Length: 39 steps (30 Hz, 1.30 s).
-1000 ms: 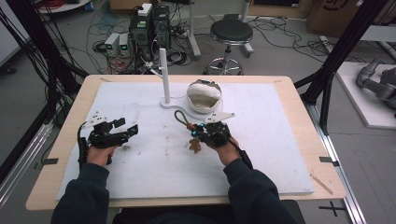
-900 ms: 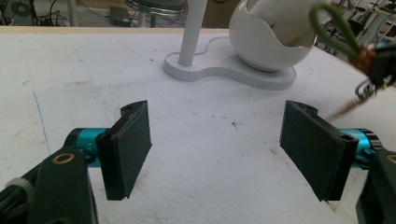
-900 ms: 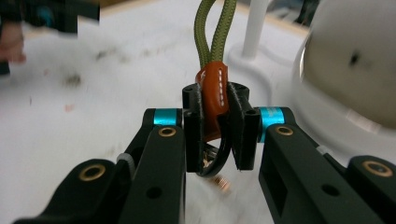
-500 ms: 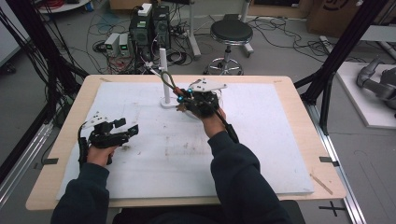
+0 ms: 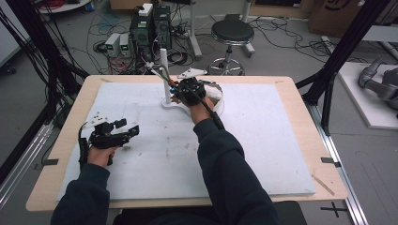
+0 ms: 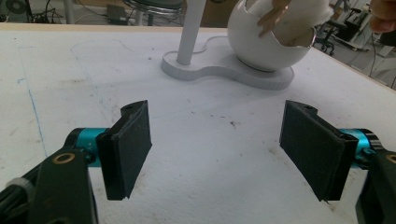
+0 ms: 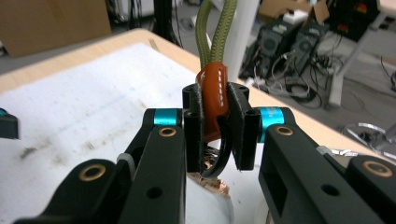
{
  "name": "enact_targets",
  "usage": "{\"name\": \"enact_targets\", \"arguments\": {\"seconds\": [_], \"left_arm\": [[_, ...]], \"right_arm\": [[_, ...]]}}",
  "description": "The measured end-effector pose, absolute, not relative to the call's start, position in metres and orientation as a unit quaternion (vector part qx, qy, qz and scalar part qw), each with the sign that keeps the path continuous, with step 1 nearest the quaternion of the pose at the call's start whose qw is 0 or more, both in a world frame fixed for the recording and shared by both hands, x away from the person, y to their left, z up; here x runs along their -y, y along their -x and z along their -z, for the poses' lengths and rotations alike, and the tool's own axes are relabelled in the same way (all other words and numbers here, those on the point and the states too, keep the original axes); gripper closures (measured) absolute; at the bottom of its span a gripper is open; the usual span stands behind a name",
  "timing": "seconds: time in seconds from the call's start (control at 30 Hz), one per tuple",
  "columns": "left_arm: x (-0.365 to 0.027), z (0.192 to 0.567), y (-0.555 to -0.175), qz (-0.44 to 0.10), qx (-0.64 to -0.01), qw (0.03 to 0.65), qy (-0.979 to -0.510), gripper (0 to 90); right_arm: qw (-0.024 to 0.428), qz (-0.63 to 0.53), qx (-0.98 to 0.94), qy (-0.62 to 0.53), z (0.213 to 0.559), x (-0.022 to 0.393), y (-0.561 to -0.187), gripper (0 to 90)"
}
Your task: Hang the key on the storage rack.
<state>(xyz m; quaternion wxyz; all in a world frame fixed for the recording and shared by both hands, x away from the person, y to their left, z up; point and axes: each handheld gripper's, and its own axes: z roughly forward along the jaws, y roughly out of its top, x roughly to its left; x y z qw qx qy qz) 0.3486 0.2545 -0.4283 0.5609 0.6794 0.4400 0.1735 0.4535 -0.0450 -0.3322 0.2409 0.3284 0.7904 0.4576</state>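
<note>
A keychain has a green cord loop (image 7: 214,32), an orange leather tab (image 7: 214,100) and a black ring (image 7: 220,161). My right gripper (image 7: 217,135) is shut on the orange tab. In the high view that gripper (image 5: 180,90) is held at the far middle of the table, beside the white post (image 5: 164,70) of a stand, and the cord (image 5: 157,73) points toward the post. My left gripper (image 5: 127,130) rests on the white mat at the left, open with nothing between its jaws (image 6: 224,154).
The stand's white base (image 6: 219,72) also carries a cracked-egg-shaped white bowl (image 6: 264,46), just right of the post (image 6: 191,28). The white mat (image 5: 263,140) covers most of the wooden table (image 5: 328,187). Cables, boxes and a stool (image 5: 232,33) lie beyond the far edge.
My right gripper carried the keychain from the middle of the mat away to the stand's post. The left gripper has stayed put and open.
</note>
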Motion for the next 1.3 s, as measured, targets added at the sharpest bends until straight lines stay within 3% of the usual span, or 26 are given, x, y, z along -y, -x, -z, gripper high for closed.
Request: {"name": "enact_targets", "arguments": {"seconds": [0.17,0.23,0.43,0.6,0.67,0.77,0.97,1.3], "left_arm": [[-0.255,0.428,-0.349,-0.174,-0.441,0.562,-0.678,24.8],[-0.256,0.428,-0.348,-0.173,-0.442,0.562,-0.678,24.8],[-0.256,0.428,-0.348,-0.174,-0.441,0.562,-0.677,24.8],[-0.256,0.428,-0.348,-0.177,-0.445,0.567,-0.671,24.2],[-0.256,0.427,-0.347,-0.177,-0.445,0.568,-0.669,23.8],[-0.255,0.427,-0.347,-0.178,-0.443,0.569,-0.67,23.7],[-0.255,0.427,-0.347,-0.18,-0.441,0.57,-0.67,23.7],[-0.251,0.426,-0.346,-0.185,-0.433,0.572,-0.671,23.8]], "right_arm": [[0.242,-0.459,-0.786,-0.335,0.334,0.048,-0.454,74.8],[0.252,-0.467,-0.779,-0.335,0.333,0.053,-0.452,63.8],[0.261,-0.467,-0.773,-0.341,0.326,0.089,-0.447,46.7],[0.264,-0.478,-0.774,-0.322,0.326,0.119,-0.436,39.7],[0.246,-0.461,-0.79,-0.32,0.329,0.134,-0.431,30.7],[0.242,-0.454,-0.802,-0.303,0.341,0.17,-0.415,25.7],[0.22,-0.463,-0.798,-0.315,0.358,0.212,-0.398,21.7],[0.227,-0.456,-0.786,-0.349,0.391,0.27,-0.364,21.2]]}}
